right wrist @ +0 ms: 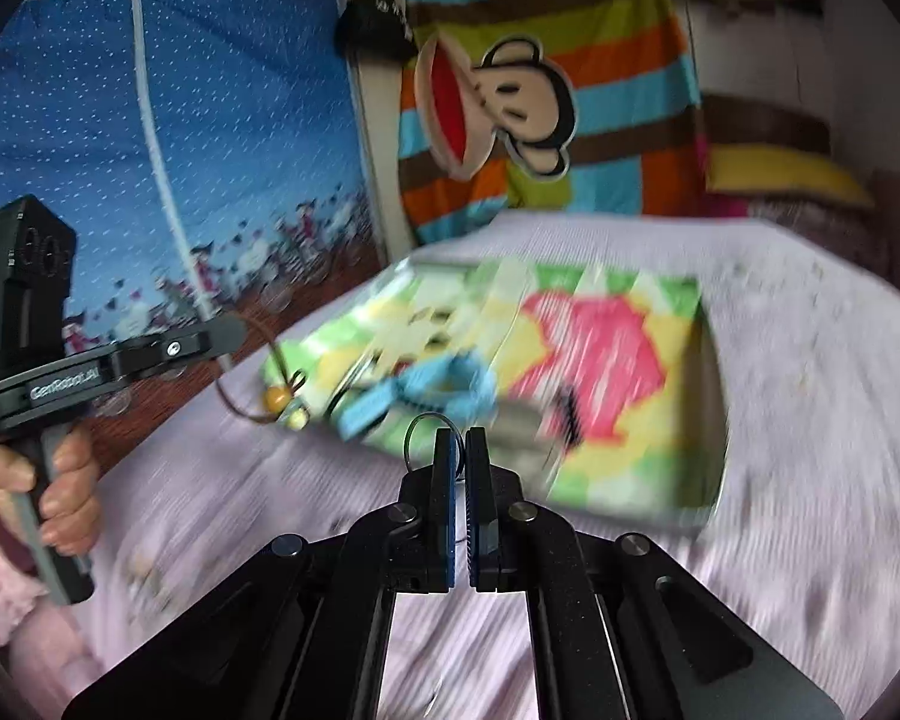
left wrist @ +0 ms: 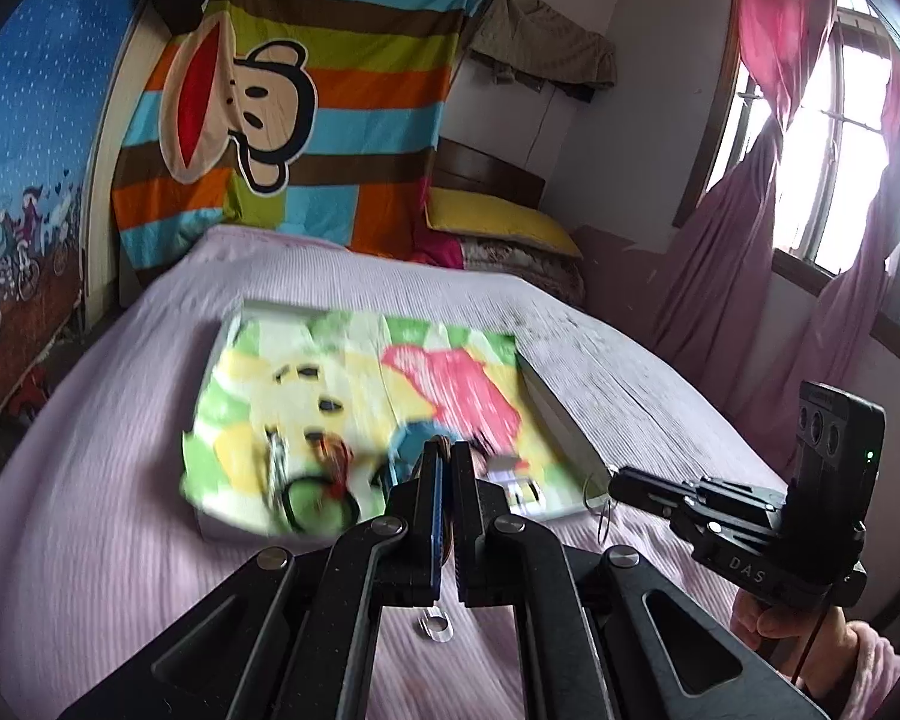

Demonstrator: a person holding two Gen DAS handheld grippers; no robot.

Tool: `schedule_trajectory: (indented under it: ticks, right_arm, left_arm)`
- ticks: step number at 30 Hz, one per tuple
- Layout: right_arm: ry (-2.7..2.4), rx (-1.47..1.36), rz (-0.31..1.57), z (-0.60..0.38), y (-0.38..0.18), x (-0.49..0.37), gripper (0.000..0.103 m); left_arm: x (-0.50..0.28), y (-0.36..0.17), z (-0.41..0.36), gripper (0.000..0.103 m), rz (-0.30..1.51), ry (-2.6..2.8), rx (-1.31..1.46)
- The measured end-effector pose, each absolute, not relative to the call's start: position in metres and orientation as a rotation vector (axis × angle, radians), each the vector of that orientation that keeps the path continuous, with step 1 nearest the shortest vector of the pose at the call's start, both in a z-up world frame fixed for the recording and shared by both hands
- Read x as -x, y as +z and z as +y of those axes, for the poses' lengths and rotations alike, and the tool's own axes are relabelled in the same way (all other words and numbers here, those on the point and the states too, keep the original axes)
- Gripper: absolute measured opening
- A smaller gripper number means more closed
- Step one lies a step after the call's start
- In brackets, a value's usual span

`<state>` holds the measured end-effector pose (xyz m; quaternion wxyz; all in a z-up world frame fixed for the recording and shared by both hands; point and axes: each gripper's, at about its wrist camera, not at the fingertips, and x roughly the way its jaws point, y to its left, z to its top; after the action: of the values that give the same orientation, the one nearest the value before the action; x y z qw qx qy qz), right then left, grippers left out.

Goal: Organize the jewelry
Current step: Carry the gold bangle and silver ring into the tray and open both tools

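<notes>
A flat box draped in a bright cartoon cloth [left wrist: 450, 372] lies on the bed, blurred by motion. My left gripper [left wrist: 447, 450] is shut on a brown cord [right wrist: 258, 354] that hangs in a loop with an orange bead [right wrist: 275, 399] at its low end. The right wrist view shows that gripper [right wrist: 237, 330] left of the box. My right gripper [right wrist: 462, 435] is shut on a thin dark wire hoop [right wrist: 429, 423]; from the left wrist view it [left wrist: 615, 483] hovers at the box's near right corner. A blue bracelet [right wrist: 444, 384], a silver chain [left wrist: 276, 462] and red beads [left wrist: 337, 457] rest on the cloth.
A small clear ring [left wrist: 435, 627] lies on the lilac bedspread [left wrist: 120, 510] under my left gripper. A yellow pillow [left wrist: 498, 219] sits at the bed's head. A striped monkey blanket [left wrist: 306, 90] hangs behind, and pink curtains [left wrist: 726, 276] cover the window on the right.
</notes>
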<state>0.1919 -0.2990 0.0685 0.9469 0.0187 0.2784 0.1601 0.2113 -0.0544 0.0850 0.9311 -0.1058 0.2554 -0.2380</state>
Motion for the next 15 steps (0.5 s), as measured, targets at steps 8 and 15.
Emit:
schedule_trajectory:
  ticks: [8, 15]
  right_arm:
    - [0.226, -0.056, 0.524, -0.299, 0.075, -0.252, 0.003]
    - [0.194, -0.084, 0.568, -0.303, 0.053, -0.292, 0.003]
  left_arm:
    - [-0.266, 0.085, -0.066, 0.003, 0.527, -0.419, 0.196]
    - [-0.304, 0.061, -0.076, 0.003, 0.596, -0.375, 0.189]
